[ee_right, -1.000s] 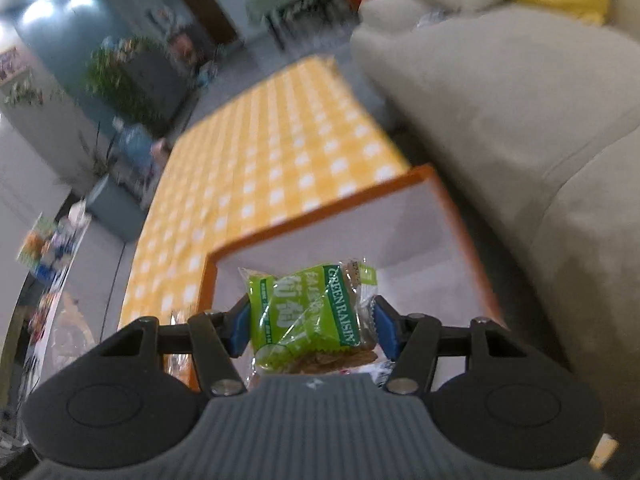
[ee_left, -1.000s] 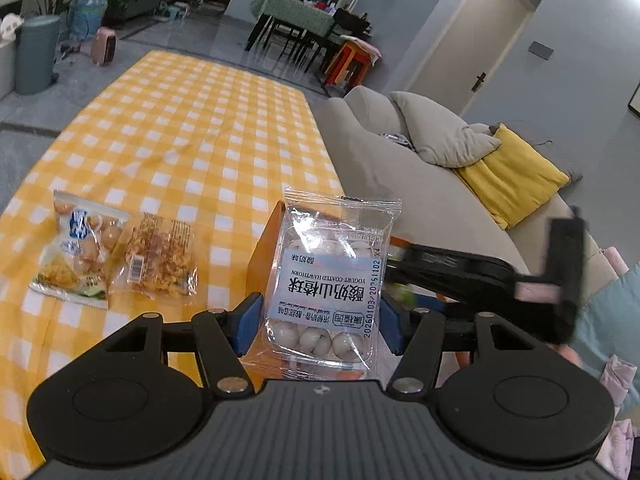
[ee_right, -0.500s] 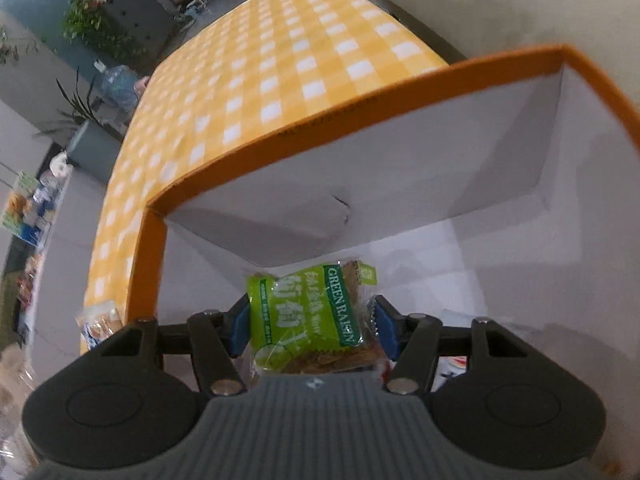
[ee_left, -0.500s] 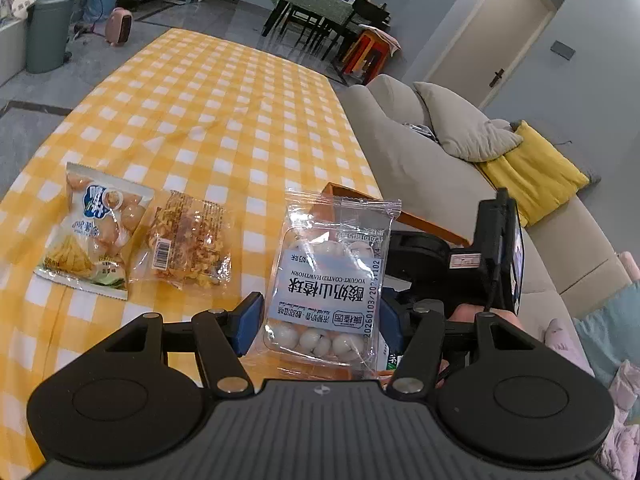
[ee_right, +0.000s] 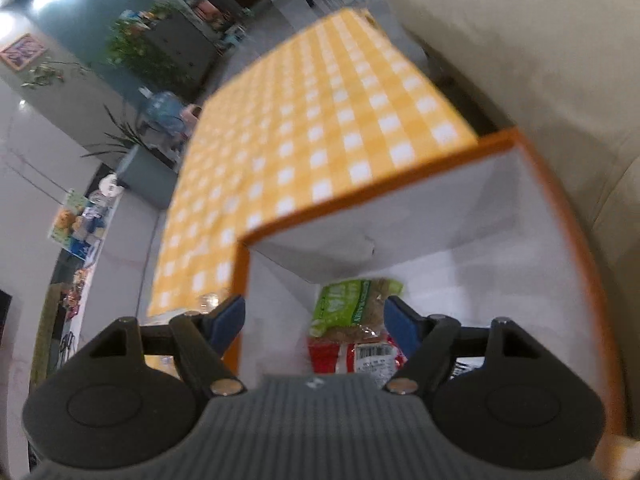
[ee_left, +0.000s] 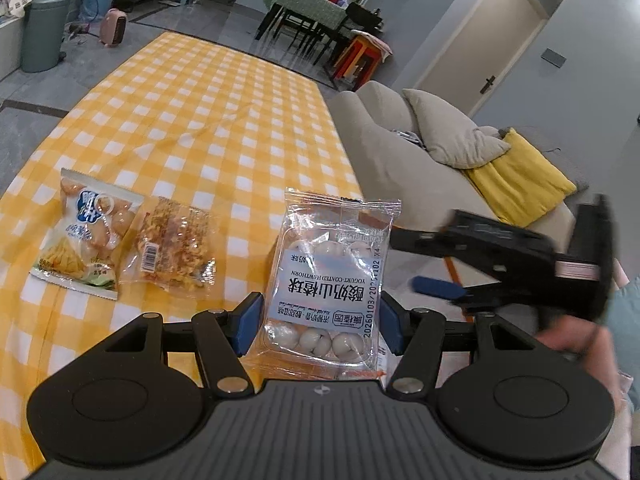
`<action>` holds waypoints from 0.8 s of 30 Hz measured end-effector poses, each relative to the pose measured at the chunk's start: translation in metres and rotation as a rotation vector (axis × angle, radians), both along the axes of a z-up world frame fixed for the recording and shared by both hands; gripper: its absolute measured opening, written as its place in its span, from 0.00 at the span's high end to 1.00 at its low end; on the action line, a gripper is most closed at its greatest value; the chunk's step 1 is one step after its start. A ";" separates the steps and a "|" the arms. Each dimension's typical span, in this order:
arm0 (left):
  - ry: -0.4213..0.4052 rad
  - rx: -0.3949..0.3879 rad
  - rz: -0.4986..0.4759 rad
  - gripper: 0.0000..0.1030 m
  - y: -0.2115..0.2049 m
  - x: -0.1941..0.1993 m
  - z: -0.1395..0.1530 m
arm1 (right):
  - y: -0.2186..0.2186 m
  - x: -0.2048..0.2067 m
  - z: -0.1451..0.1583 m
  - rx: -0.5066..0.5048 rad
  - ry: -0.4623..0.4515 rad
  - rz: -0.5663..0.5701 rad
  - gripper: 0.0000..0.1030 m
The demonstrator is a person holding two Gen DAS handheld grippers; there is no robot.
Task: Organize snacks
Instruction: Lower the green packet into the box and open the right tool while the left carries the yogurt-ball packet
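My left gripper (ee_left: 319, 324) is shut on a clear packet of yogurt-coated hawthorn balls (ee_left: 332, 272), held upright above the table's near edge. The jaws of my right gripper (ee_right: 314, 318) are opening above the orange-rimmed white box (ee_right: 360, 196). Between them, free of the left pad and close to the right one, a green raisin packet (ee_right: 352, 304) lies inside the box on a red packet (ee_right: 352, 356). In the left wrist view the right gripper (ee_left: 420, 262) shows blurred at the right. Two more snack packs, a white-and-blue one (ee_left: 86, 236) and a clear one with golden pieces (ee_left: 176, 248), lie on the cloth to the left.
The table wears a yellow checked cloth (ee_left: 208, 120). A beige sofa (ee_left: 404, 168) with a grey cushion and a yellow one runs along its right side, next to the box. A person's hand (ee_left: 572, 344) grips the right tool.
The right gripper went down into the box, let go of the green raisin packet, then pulled back with its jaws wider. The left gripper kept its hold and barely moved.
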State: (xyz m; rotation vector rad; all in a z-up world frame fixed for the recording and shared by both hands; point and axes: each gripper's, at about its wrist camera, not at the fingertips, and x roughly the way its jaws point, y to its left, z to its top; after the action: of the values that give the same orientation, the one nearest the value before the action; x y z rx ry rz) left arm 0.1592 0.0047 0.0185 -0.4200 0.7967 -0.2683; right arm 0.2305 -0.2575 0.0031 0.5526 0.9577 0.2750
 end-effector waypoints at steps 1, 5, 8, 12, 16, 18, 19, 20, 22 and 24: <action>-0.003 0.003 -0.006 0.33 -0.003 -0.002 0.003 | -0.003 -0.006 0.010 0.001 -0.019 0.005 0.27; 0.012 0.014 -0.033 0.33 -0.021 -0.004 0.010 | -0.030 -0.039 0.044 -0.031 -0.118 -0.011 0.24; 0.040 0.033 -0.062 0.33 -0.040 -0.006 0.013 | -0.049 -0.060 0.052 -0.046 -0.185 -0.031 0.22; 0.090 -0.003 -0.088 0.33 -0.062 -0.001 0.007 | -0.081 -0.073 0.041 0.039 -0.226 -0.042 0.22; 0.140 0.056 -0.086 0.33 -0.095 0.008 -0.003 | -0.106 -0.073 0.035 0.092 -0.199 -0.063 0.22; 0.192 0.034 -0.080 0.33 -0.109 0.016 -0.013 | -0.115 -0.075 0.033 0.099 -0.208 -0.045 0.22; 0.214 0.024 -0.077 0.33 -0.114 0.020 -0.018 | -0.120 -0.076 0.032 0.106 -0.213 -0.038 0.22; 0.234 0.018 -0.072 0.33 -0.120 0.024 -0.022 | -0.123 -0.076 0.031 0.110 -0.215 -0.030 0.22; 0.268 0.024 -0.070 0.33 -0.133 0.032 -0.032 | -0.127 -0.076 0.027 0.118 -0.215 -0.010 0.22; 0.297 0.005 -0.082 0.33 -0.144 0.038 -0.041 | -0.127 -0.074 0.023 0.112 -0.215 0.005 0.22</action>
State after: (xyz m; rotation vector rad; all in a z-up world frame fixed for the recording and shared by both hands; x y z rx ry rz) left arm 0.1969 -0.1389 -0.0225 -0.4282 1.1071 -0.2841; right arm 0.1562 -0.3850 0.0266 0.6099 0.7390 0.3864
